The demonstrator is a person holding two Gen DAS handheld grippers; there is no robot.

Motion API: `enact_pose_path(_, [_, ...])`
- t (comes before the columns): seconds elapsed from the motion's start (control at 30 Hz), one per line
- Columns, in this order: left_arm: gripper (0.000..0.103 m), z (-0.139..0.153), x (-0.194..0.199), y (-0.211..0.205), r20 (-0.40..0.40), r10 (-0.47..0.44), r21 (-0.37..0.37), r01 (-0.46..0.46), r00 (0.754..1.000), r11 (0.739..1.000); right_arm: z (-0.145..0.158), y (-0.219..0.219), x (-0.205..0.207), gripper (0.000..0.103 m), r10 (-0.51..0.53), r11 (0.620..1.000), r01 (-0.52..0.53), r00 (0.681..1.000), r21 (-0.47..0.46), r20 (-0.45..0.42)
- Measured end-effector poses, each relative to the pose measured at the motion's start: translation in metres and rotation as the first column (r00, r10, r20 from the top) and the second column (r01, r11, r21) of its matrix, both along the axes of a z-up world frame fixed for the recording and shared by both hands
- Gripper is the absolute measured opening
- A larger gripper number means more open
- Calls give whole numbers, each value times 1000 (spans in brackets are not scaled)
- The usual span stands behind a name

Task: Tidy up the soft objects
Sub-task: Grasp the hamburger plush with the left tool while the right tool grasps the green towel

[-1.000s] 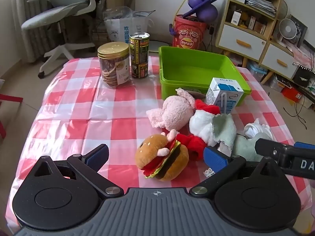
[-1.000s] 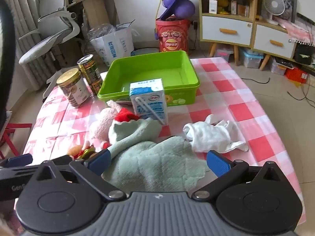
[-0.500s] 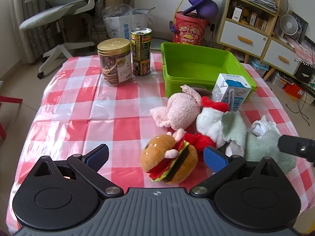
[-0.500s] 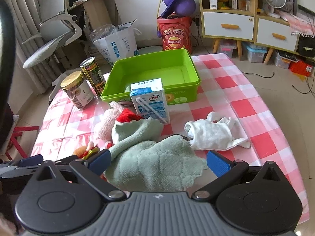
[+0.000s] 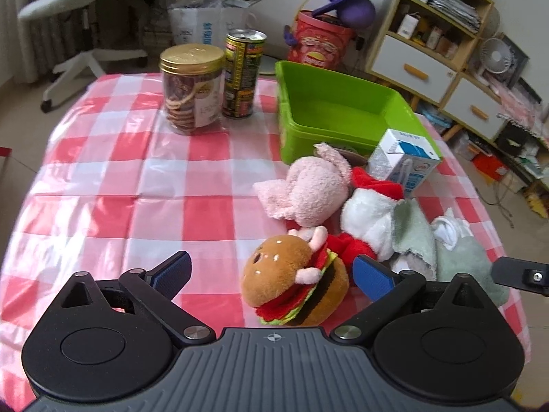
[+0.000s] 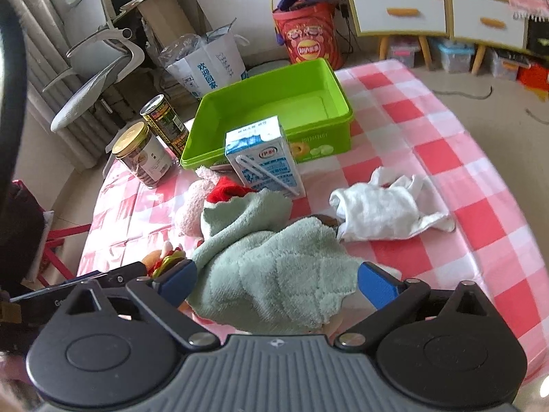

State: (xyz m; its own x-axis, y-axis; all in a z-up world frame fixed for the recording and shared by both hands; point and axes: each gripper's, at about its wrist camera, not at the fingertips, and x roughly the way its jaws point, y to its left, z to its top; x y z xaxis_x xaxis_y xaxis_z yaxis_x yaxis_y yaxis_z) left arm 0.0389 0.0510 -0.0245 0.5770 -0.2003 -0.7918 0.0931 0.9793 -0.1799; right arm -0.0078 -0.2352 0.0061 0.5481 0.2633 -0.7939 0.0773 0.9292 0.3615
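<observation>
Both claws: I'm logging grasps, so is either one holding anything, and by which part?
Nothing is held. The left claw is open near the burger plush; the right claw is open over the green towel.

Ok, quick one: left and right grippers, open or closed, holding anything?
Left gripper: jaws open, holding nothing, burger plush between them.
Right gripper: jaws open, holding nothing, over the green towel.
</observation>
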Motion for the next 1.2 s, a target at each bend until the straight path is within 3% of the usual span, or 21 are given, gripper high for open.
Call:
enact_pose_path(0.2, [92, -10, 3, -7, 4, -74, -25, 74, 997, 997, -13, -6, 7, 68, -20, 995, 24, 999, 97, -45])
enact_pose_path(0.3, [91, -15, 4, -15, 4, -101, 4, 101, 995, 995, -15, -6, 8, 67, -38, 992, 44, 998, 114, -59])
enact_pose_path(0.4, [91, -19, 3, -22, 0, -118, 48, 117, 993, 992, -14, -5, 9, 63, -44, 991, 45, 999, 129, -9])
enact_pose_path(0.53, [91, -26, 2, -29, -8, -131, 114, 131, 991, 985, -15, -3, 12, 57, -46, 995, 45, 999, 94, 12])
enact_pose_path(0.73, [81, -29, 1, -34, -9, -137, 166, 136, 991, 977, -13, -2, 12, 24, -46, 999, 47, 998, -20, 34])
enact_pose_path(0.9, [70, -27, -1, -36, 7, -132, 184, 129, 991, 974, -9, -3, 9, 0, -16, 1000, 17, 998, -25, 65])
enact_pose_path(1.03, [64, -25, -1, -35, 15, -127, 183, 122, 992, 976, -6, -2, 8, 0, -2, 999, 5, 997, -33, 82])
enact_pose_path(1.2, [58, -20, -1, -29, 28, -100, 166, 94, 995, 982, -2, -8, 6, 0, -8, 999, 5, 994, 34, 106])
